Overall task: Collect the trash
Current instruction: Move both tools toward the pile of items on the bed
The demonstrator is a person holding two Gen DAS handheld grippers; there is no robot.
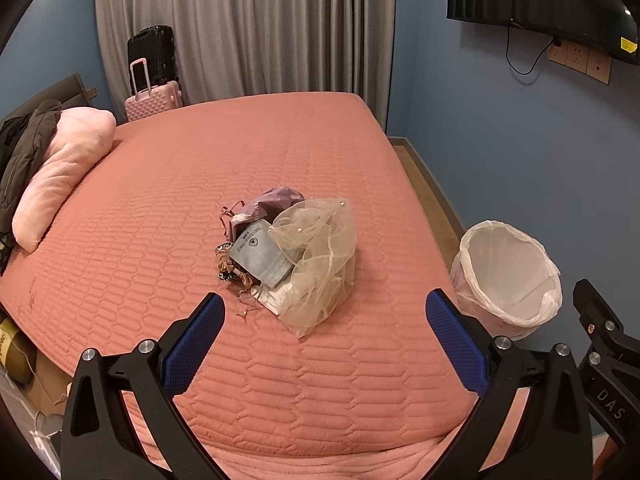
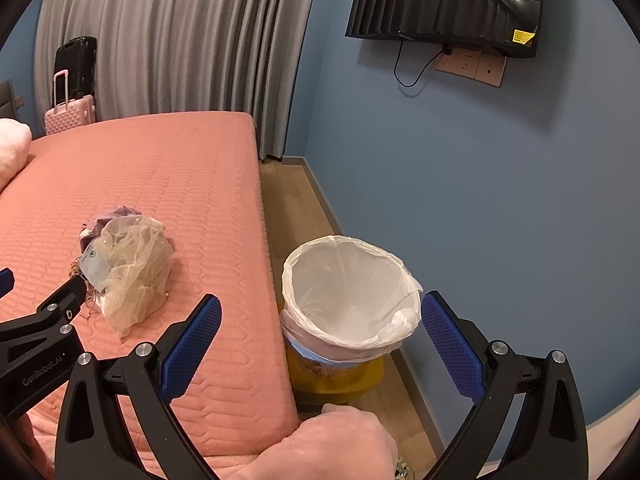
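Note:
A trash pile point(image 1: 292, 256) lies on the pink bed point(image 1: 200, 184): a sheer cream mesh bag point(image 1: 320, 264), a blue packet point(image 1: 260, 256), a purple wrapper point(image 1: 276, 200) and small patterned scraps. It also shows in the right wrist view point(image 2: 128, 268). A bin point(image 1: 508, 272) with a white liner stands on the floor beside the bed, and shows in the right wrist view point(image 2: 348, 296). My left gripper point(image 1: 324, 320) is open, a short way in front of the pile. My right gripper point(image 2: 320, 324) is open and empty, above the bed edge and the bin.
A pink pillow point(image 1: 64, 172) and dark clothes point(image 1: 24, 148) lie at the bed's head. Two suitcases point(image 1: 152, 76) stand by grey curtains. A TV point(image 2: 448, 4) hangs on the blue wall. A narrow wooden floor strip point(image 2: 296, 204) runs between bed and wall.

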